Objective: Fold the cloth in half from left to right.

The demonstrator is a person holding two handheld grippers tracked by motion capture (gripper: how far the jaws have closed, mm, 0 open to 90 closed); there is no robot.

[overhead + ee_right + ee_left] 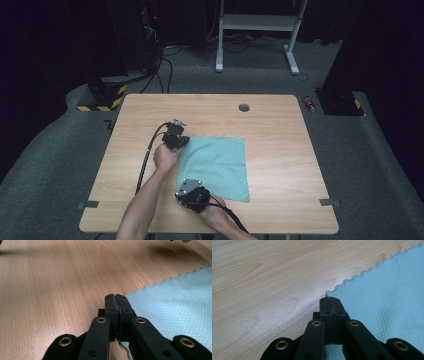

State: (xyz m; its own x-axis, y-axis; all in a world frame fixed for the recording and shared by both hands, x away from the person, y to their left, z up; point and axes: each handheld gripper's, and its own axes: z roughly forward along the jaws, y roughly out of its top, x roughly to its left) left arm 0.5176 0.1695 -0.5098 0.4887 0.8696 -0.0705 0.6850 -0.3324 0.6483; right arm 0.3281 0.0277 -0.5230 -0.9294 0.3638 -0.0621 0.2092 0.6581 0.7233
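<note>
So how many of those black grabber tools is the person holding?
2. The left gripper sits at the cloth's far left corner; the right gripper sits at its near left corner. Both jaws are pressed shut on the cloth.

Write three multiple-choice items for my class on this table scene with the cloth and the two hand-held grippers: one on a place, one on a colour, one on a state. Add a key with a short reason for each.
1. Where does the cloth lie on the table?
A. flat near the middle
B. hanging off the far edge
C. on the floor

2. What colour is the cloth?
A. red
B. light teal
C. black

3. How do the jaws of the left gripper stand?
A. wide apart
B. shut at a corner of the cloth
C. lifted high above the table

Key: 1 A, the high view shows it spread flat with bare wood all around. 2 B, it looks pale blue-green in all views. 3 B, the left gripper view shows the jaws pressed together right at the cloth's scalloped corner; the right gripper stands likewise at another corner.
</note>
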